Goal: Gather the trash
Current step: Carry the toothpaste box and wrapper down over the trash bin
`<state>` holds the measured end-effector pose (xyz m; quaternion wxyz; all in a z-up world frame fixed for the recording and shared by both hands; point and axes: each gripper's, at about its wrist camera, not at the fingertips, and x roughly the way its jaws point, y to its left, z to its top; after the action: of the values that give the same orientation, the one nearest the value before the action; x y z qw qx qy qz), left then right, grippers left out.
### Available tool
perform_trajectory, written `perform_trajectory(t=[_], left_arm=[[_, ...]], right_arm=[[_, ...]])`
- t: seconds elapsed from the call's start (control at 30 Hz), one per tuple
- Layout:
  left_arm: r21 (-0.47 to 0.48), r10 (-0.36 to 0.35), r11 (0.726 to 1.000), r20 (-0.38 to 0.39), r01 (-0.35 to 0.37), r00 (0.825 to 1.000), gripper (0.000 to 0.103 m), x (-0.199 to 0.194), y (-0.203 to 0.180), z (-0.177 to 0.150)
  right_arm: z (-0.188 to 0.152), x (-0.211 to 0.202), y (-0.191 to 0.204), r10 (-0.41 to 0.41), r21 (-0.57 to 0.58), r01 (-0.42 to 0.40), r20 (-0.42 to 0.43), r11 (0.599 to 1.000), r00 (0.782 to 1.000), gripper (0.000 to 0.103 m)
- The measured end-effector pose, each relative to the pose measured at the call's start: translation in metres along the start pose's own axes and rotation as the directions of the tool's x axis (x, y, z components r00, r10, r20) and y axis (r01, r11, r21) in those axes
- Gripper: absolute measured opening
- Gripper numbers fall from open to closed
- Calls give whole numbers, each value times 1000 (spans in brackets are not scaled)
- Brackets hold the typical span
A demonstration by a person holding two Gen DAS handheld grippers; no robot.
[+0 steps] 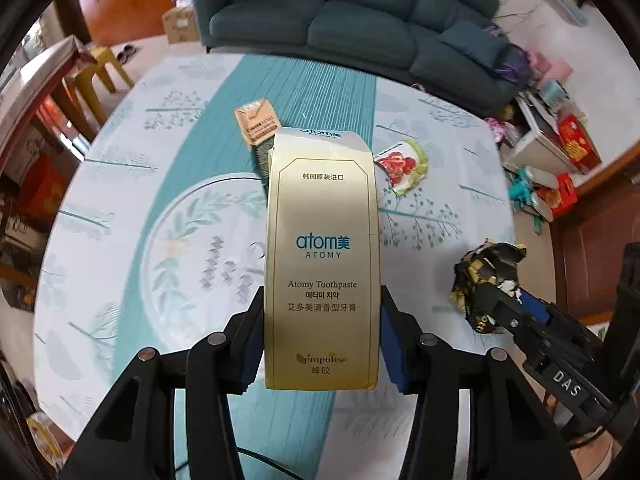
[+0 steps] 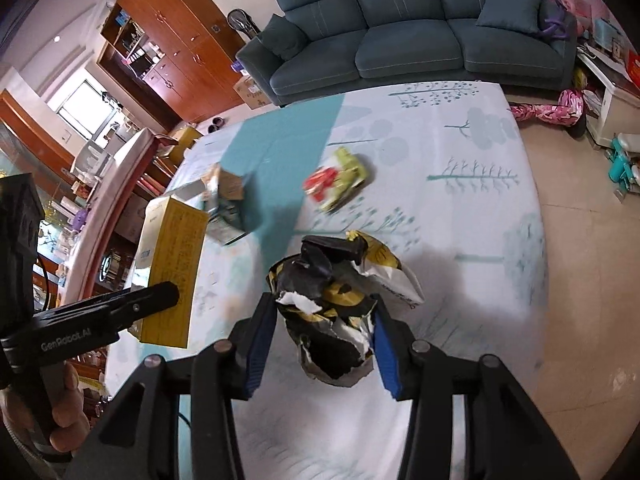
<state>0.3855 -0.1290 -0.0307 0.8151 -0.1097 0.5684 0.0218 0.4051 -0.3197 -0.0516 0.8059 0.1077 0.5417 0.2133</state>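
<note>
My left gripper (image 1: 320, 316) is shut on a gold Atomy toothpaste box (image 1: 322, 240), held above the table with its long side running away from me. The same toothpaste box (image 2: 170, 268) shows at the left of the right wrist view, clamped by the left gripper's fingers (image 2: 152, 300). My right gripper (image 2: 322, 312) is shut on a crumpled black, yellow and white wrapper (image 2: 328, 308), lifted off the cloth. That wrapper (image 1: 486, 280) hangs at the right of the left wrist view. A red and green snack wrapper (image 1: 404, 164) (image 2: 336, 180) and a tan carton (image 1: 258, 122) lie on the table.
The table carries a white and teal leaf-print cloth (image 1: 120, 240) (image 2: 460, 200). A dark teal sofa (image 1: 352, 12) (image 2: 400, 28) stands beyond its far edge. Cluttered boxes and toys (image 1: 560, 168) sit on the floor to the right. A wooden cabinet (image 2: 172, 40) lines the left wall.
</note>
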Motion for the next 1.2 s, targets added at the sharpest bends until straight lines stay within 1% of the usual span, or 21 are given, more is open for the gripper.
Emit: perform_trajectory(t=[0.17, 0.33, 0.43, 0.57, 0.63, 0.7, 0.8, 0.97, 1.1, 1.2], left_arm=[[64, -59, 996, 31, 57, 998, 48, -50, 28, -31], [156, -121, 982, 65, 110, 991, 48, -99, 60, -63], [232, -157, 963, 83, 134, 984, 48, -130, 86, -87], [300, -194, 941, 95, 158, 976, 48, -163, 117, -117], [331, -205, 930, 96, 163, 974, 48, -178, 132, -132], [368, -211, 915, 96, 162, 973, 48, -193, 148, -150], [404, -209, 901, 89, 157, 974, 48, -207, 165, -174], [440, -197, 886, 76, 144, 978, 48, -220, 186, -213], [435, -178, 891, 67, 132, 982, 48, -221, 193, -240], [414, -170, 900, 49, 135, 984, 48, -217, 200, -264]], right_arm=[[-30, -30, 38, 6, 20, -7, 37, 1000, 999, 46], [-68, -70, 91, -27, 31, 24, 115, 999, 993, 46], [-99, -94, 129, -66, 53, 57, 175, 997, 982, 46], [-142, -118, 178, -116, 112, 90, 247, 990, 962, 46], [-161, -124, 197, -132, 142, 97, 266, 985, 955, 46], [-180, -128, 217, -141, 162, 100, 267, 982, 953, 46], [-206, -128, 245, -152, 161, 114, 246, 980, 957, 46], [-237, -129, 275, -152, 147, 123, 203, 982, 967, 46], [-262, -125, 290, -145, 126, 126, 151, 984, 978, 46], [-284, -120, 294, -135, 110, 123, 110, 986, 985, 46]])
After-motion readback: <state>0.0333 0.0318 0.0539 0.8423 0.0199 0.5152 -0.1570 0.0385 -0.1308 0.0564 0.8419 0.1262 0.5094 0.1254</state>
